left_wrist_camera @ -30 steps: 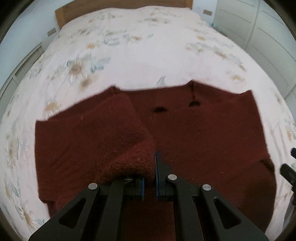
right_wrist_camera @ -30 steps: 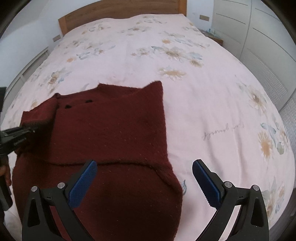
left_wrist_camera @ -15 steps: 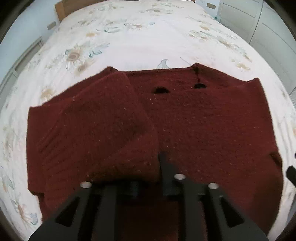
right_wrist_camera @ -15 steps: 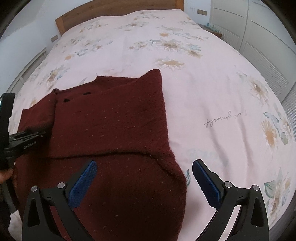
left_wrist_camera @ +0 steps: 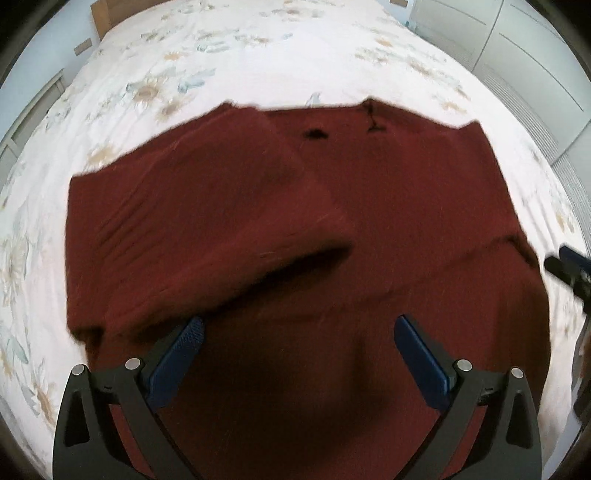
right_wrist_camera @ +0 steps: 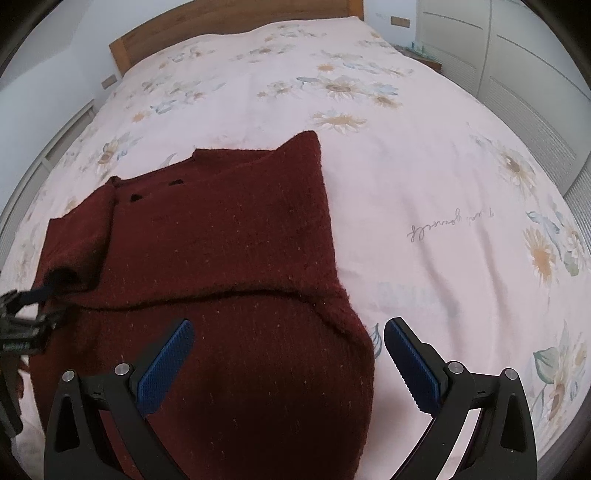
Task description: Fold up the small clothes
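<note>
Setting: a bedroom was recorded, with a bed [right_wrist_camera: 424, 177] under a pale cover printed with sunflowers, a wooden headboard [right_wrist_camera: 229, 26] at the far end and white wardrobe doors [right_wrist_camera: 517, 85] along one side.

Left gripper [left_wrist_camera: 297, 332]: blue-padded jaws were opening and stood wide apart, with nothing pressed between them. It was held pointing steeply down over the near part of the garment. The folded-in left sleeve [left_wrist_camera: 207, 236] lay just ahead of the left pad, its edge slightly lifted and blurred, apparently just let go.

Right gripper [right_wrist_camera: 288, 336]: jaws were held wide, nothing gripped. It was poised above the garment's near right edge, the left pad over the knit and the right pad over bare bedcover.

Task item: a dark red knitted sweater [right_wrist_camera: 221, 258] was spread flat on the near end of the bed, neckline away from the person. Both sleeves appeared folded across the body; the right sleeve [right_wrist_camera: 221, 236] lay flat with a clean lower edge. Two small dark marks near the neckline were noted; what they were could not be told.

Step judged in hand: release of the left sleeve fold, sides brought in.

Next move judged to call for: both grippers lowered to the near hem corners, closed on the knit, and the lower part carried toward the neckline, with the sleeves kept undisturbed.
</note>
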A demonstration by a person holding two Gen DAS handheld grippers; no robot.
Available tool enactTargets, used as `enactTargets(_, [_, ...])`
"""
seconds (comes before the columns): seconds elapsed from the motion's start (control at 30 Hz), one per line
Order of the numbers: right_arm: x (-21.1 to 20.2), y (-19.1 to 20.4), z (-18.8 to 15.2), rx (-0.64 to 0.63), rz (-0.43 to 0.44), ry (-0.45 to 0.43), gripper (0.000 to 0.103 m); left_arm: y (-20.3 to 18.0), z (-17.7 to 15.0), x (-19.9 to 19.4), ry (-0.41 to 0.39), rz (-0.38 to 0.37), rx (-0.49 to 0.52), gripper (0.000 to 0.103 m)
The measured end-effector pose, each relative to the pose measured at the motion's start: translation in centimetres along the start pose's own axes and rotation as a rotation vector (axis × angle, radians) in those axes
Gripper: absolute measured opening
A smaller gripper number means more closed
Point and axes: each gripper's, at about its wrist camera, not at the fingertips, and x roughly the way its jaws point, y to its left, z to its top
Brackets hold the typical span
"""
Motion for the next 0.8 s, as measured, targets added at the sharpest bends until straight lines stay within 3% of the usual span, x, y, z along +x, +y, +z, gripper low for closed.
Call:
enactTargets(0.17, [0.1,0.6,0.0,-0.011,0.006,0.006,0.103,3.2,-2.4,-0.7,0.032,-0.004,-0.022,0.102])
enactTargets(0.3, [0.2,1.4,0.1,-0.025,0.008,0.007,0.103,7.6,-3.3,-1.4,0.015,0.044,-0.099,0.102])
enactTargets(0.5, [0.6,3.0,0.3,-0.052,0.01,0.02,0.103,13.3,-3.1,-1.7,-0.021,0.124,-0.234,0.102])
enactTargets(0.63, [1.0,4.4,0.3,-0.08,0.006,0.033,0.103,14.9,-2.4,-0.4,-0.016,0.141,-0.252,0.1])
enactTargets(0.67, [1.1,4.7,0.3,-0.086,0.004,0.035,0.103,15.0,-2.1,0.0,-0.013,0.142,-0.248,0.098])
enactTargets(0.73, [1.3,5.6,0.5,-0.106,0.008,0.04,0.103,14.7,-1.6,0.9,-0.013,0.147,-0.235,0.077])
enactTargets(0.8, [1.3,6.9,0.7,-0.147,0.017,0.038,0.103,14.4,-1.0,1.8,-0.015,0.138,-0.237,0.068])
